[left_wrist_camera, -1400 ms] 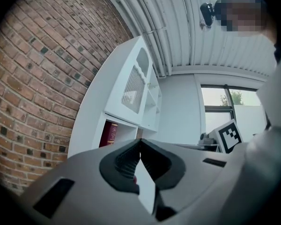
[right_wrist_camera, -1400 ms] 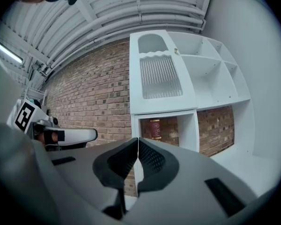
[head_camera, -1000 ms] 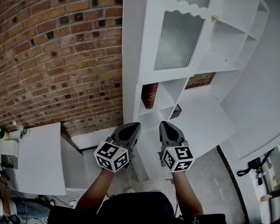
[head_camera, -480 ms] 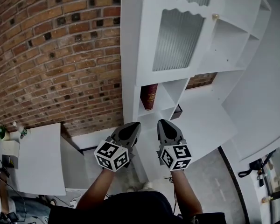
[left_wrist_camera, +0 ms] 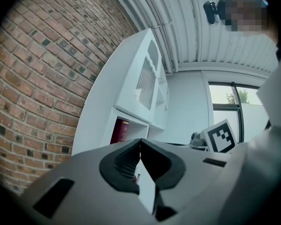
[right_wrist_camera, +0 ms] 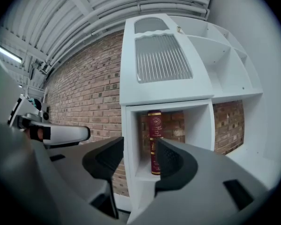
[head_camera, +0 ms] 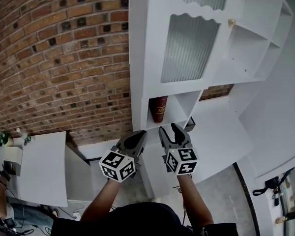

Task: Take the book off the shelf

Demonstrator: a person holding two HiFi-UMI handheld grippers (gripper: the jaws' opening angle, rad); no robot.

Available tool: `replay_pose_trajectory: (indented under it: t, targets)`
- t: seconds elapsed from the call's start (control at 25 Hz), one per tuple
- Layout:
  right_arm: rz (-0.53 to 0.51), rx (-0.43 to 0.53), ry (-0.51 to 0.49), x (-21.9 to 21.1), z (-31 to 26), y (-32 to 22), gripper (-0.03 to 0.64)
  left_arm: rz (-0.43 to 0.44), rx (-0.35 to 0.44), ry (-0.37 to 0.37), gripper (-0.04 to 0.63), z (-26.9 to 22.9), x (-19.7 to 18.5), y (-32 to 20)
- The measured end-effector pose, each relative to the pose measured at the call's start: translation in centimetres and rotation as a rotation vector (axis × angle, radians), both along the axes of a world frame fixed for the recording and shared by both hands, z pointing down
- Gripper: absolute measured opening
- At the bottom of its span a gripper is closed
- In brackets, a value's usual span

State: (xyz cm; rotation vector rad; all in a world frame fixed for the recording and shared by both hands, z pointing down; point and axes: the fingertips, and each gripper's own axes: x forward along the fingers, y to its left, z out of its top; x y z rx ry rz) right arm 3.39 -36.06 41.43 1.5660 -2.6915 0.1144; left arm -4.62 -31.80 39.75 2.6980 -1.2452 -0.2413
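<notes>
The right gripper [head_camera: 168, 127] has just opened its jaws, empty, near the book [head_camera: 159, 109] on the shelf [head_camera: 137, 63]. The left gripper [head_camera: 141, 133] is closed.

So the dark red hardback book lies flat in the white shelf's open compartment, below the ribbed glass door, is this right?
Not quite. The dark red hardback book stands upright, not flat, in the white shelf's open compartment, below the ribbed glass door. The right gripper view shows this.

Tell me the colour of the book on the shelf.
The book is dark red with gold lettering and bands on the spine, shown best in the right gripper view.
</notes>
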Motion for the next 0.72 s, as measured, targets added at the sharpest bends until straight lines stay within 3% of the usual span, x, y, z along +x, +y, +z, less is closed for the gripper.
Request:
replay_pose_trajectory:
  t: [0.2, 0.72]
  targets:
    - [0.02, -0.006, 0.019, 0.3, 0.5, -2.3, 0.275, -0.016, -0.009, -0.002, 0.017, 0.3, 0.4, -1.3]
    - [0.025, -0.046, 0.009, -0.1, 1.3, -8.3, 0.29, -0.054, -0.024, -0.015, 0.017, 1.0, -0.4, -4.2]
